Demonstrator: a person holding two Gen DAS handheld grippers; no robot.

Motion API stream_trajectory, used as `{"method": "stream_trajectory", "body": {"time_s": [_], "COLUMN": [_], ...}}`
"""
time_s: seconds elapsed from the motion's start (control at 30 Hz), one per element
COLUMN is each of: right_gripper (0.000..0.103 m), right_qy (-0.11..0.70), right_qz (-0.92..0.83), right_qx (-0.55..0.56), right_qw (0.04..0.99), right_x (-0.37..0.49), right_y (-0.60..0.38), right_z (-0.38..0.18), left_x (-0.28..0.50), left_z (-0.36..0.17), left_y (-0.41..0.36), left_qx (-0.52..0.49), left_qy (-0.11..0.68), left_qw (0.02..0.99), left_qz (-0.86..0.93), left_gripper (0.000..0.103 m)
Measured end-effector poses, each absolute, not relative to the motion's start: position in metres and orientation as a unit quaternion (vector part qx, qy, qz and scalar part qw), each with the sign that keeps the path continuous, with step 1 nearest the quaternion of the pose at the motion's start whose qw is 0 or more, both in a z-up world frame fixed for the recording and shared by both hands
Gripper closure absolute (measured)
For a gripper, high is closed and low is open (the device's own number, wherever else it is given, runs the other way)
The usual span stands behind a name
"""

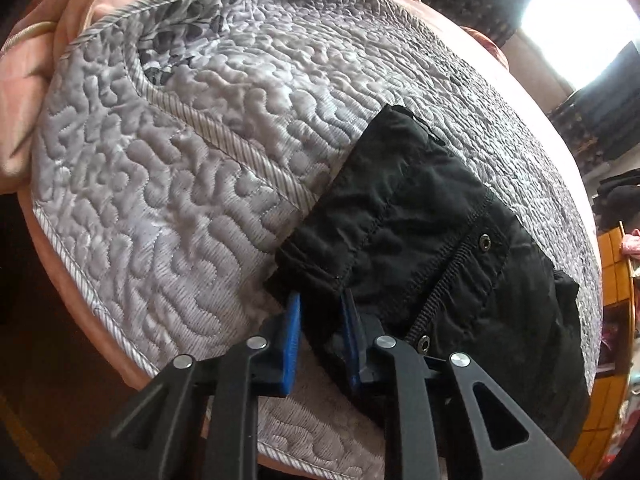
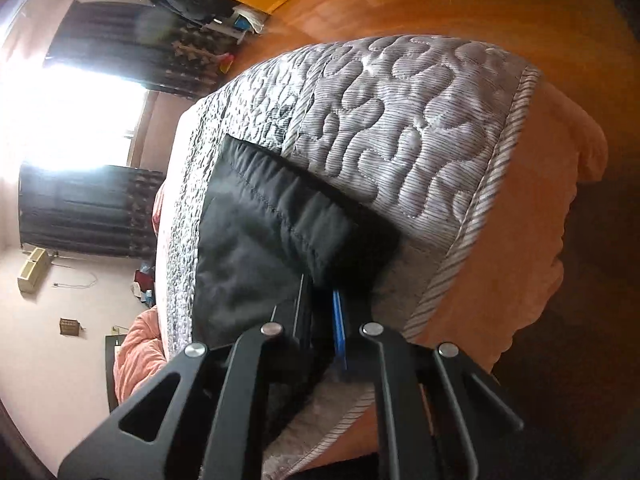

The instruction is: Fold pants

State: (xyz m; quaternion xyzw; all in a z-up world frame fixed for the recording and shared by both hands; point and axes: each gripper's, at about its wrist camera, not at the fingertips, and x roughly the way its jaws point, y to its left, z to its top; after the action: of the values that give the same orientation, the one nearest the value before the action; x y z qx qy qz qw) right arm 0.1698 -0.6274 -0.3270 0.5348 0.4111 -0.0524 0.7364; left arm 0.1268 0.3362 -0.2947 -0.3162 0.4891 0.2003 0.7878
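Note:
Black pants (image 1: 432,236) lie on the grey quilted bedspread (image 1: 180,168), with snap buttons and a stitched seam showing. My left gripper (image 1: 320,304) has its blue pads on either side of a fold of the pants' near edge and grips it. In the right wrist view the pants (image 2: 272,232) lie on the same bedspread (image 2: 392,120) near its corner. My right gripper (image 2: 320,300) is shut on the pants' near edge; one blue pad (image 2: 339,328) shows, the other is hidden by cloth.
Pink bedding (image 1: 60,52) is bunched at the bed's far left. The bed corner drops to a wooden floor (image 2: 440,4). A bright window (image 2: 72,120) with dark curtains, a wardrobe and clutter stand beyond the bed.

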Motion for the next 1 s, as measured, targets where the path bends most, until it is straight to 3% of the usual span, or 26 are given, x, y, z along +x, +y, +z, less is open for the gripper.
{"method": "stream_trajectory", "body": {"time_s": [0.3, 0.37, 0.4, 0.43, 0.47, 0.57, 0.63, 1.0], "right_gripper": [0.092, 0.075, 0.072, 0.070, 0.067, 0.050, 0.045, 0.043], "right_qy": [0.416, 0.399, 0.390, 0.379, 0.371, 0.367, 0.358, 0.359], "right_qz": [-0.066, -0.076, -0.084, -0.089, -0.084, -0.066, -0.058, -0.023], "right_qx": [0.543, 0.557, 0.558, 0.564, 0.576, 0.595, 0.603, 0.624], "right_qw": [0.726, 0.725, 0.728, 0.728, 0.723, 0.712, 0.711, 0.694], "right_x": [0.174, 0.164, 0.159, 0.152, 0.148, 0.144, 0.142, 0.158], "right_y": [-0.628, -0.640, -0.645, -0.652, -0.657, -0.662, -0.665, -0.657], "right_z": [-0.333, -0.328, -0.325, -0.322, -0.322, -0.327, -0.331, -0.357], "left_x": [0.125, 0.118, 0.113, 0.108, 0.104, 0.101, 0.104, 0.120], "left_z": [-0.291, -0.279, -0.269, -0.261, -0.253, -0.244, -0.245, -0.277], "left_y": [0.334, 0.333, 0.331, 0.329, 0.326, 0.316, 0.310, 0.297], "left_qx": [-0.318, -0.313, -0.306, -0.299, -0.292, -0.272, -0.264, -0.275], "left_qy": [0.484, 0.471, 0.455, 0.438, 0.422, 0.415, 0.420, 0.457], "left_qw": [0.791, 0.800, 0.812, 0.823, 0.834, 0.847, 0.848, 0.822], "left_qz": [0.195, 0.199, 0.203, 0.204, 0.204, 0.192, 0.187, 0.202], "left_gripper": [0.083, 0.066, 0.039, 0.018, 0.015, 0.014, 0.014, 0.014]}}
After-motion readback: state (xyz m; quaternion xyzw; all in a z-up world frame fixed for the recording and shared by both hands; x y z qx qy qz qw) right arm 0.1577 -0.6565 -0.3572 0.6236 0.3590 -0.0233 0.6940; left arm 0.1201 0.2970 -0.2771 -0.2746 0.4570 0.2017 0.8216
